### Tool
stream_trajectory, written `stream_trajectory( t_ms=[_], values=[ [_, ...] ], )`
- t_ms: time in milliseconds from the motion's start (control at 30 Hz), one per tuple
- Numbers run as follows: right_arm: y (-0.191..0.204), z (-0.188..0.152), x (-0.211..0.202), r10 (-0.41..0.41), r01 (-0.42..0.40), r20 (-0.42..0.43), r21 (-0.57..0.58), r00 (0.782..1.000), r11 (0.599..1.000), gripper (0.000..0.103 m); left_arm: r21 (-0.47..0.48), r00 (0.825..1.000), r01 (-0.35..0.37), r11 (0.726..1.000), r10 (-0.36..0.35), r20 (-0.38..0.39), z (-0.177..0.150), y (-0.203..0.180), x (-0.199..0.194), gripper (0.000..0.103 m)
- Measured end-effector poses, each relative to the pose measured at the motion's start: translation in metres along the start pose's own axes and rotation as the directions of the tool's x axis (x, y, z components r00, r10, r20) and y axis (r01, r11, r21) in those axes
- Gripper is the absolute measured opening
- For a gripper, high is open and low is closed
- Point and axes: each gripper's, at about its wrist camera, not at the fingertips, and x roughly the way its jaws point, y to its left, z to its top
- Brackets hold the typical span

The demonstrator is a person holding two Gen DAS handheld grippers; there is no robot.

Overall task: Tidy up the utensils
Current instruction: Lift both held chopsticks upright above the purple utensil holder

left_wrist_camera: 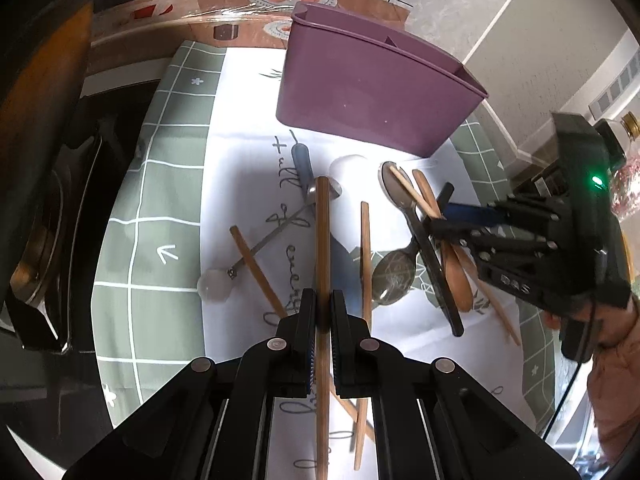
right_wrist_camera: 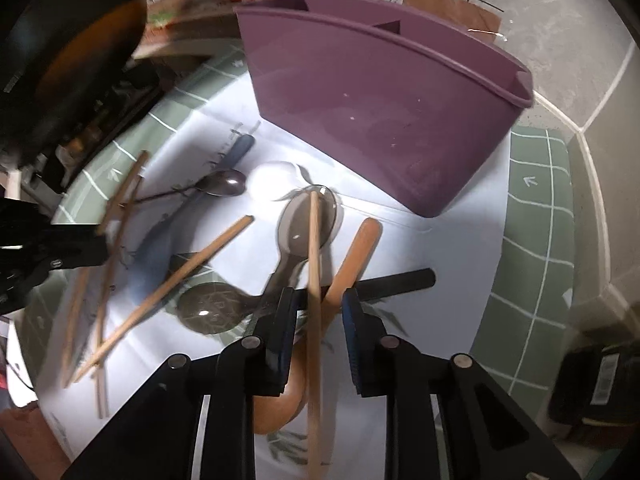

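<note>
Left wrist view: left hand-held gripper (left_wrist_camera: 323, 312) pinches wooden chopstick (left_wrist_camera: 322, 240), lower end cut off by frame; purple holder (left_wrist_camera: 372, 92) beyond, interior hidden.

Right wrist view: right hand-held gripper (right_wrist_camera: 318, 304) slightly spread around chopstick (right_wrist_camera: 314, 280), contact unclear; left edge motion-blurred.

Plum-purple plastic utensil caddy (left_wrist_camera: 360, 92), plain | white cloth (left_wrist_camera: 240, 128) printed with grey cursive script and leaf sprigs | sage-green mat (left_wrist_camera: 160, 184) with white grid lines, arrows and stars | light tan wooden chopsticks (right_wrist_camera: 208, 260) | orange-brown wooden spoon (right_wrist_camera: 356, 256) | blue-handled steel spoon (left_wrist_camera: 302, 164) | black grippers (left_wrist_camera: 320, 312).
</note>
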Motion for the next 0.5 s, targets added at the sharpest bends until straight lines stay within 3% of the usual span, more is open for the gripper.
stream_trajectory(
  t_ms=[167, 500],
  values=[
    [0.002, 0.003, -0.003, 0.007, -0.007, 0.01, -0.008, 1.0, 1.0, 0.005, -0.002, 1.0, 0.022, 1.0, -0.022, 0.003, -0.002, 0.001, -0.002, 0.007],
    [-0.004, -0.026, -0.071, 0.053, -0.073, 0.193, 0.094, 0.98, 0.993, 0.005, 0.063, 0.993, 0.025, 0.998, -0.032, 0.114, -0.01, -0.015, -0.037, 0.007]
  ],
)
